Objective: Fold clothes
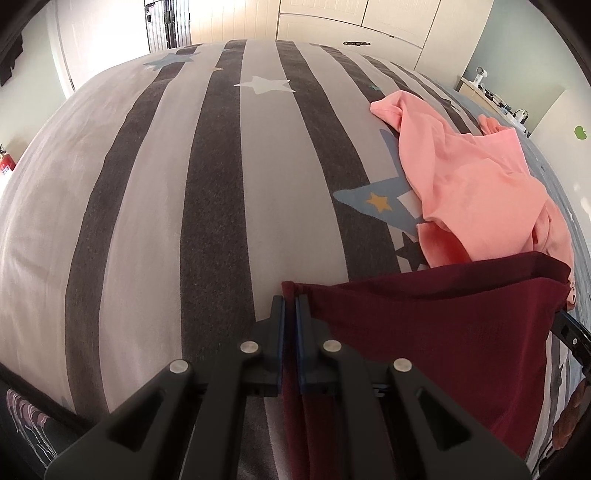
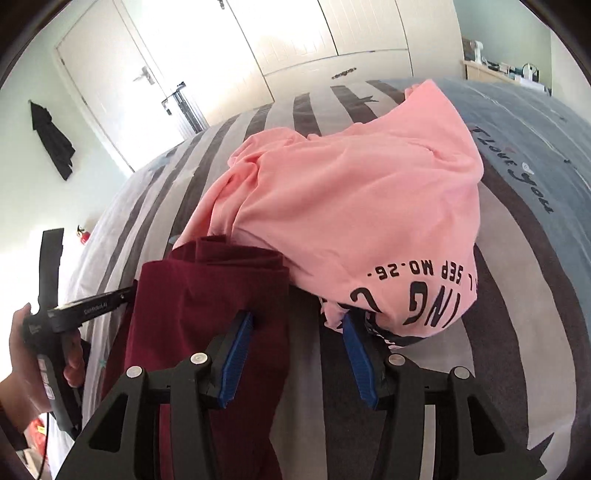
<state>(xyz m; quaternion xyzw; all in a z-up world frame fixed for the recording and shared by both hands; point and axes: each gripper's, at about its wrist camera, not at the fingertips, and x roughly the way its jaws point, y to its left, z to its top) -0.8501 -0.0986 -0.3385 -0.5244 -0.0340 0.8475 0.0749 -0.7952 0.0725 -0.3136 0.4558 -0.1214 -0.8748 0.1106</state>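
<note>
Left gripper (image 1: 290, 302) tipped steeply down toward the bed (image 1: 221, 184), jaws pressed together on an edge of the maroon garment (image 1: 424, 332), pinching the cloth at its 9 o'clock corner in the left wrist view. In the right wrist view, seen from the side at 9 o'clock, gripped by a person's left hand (image 2: 26, 354). Right gripper (image 2: 297, 325) also angled down, jaws spread, blue pads (image 2: 236, 354) apart and clamping nothing; left pad lying over the maroon fabric, right pad just beside the hem of the pink shirt (image 2: 351, 206). Maroon garment hanging in folds from the left jaws, long axis running from 9 toward 3 o'clock in the left wrist view, its far end near the pink shirt. Pink shirt crumpled in a heap at 12 to 2 o'clock of the right gripper, printed lettering upside down along its near edge. Wide open striped bedcover from 9 to 12 o'clock in the left wrist view; bed edge at 8 o'clock, cabinet doors (image 1: 351, 18) beyond the far edge at 12.
</note>
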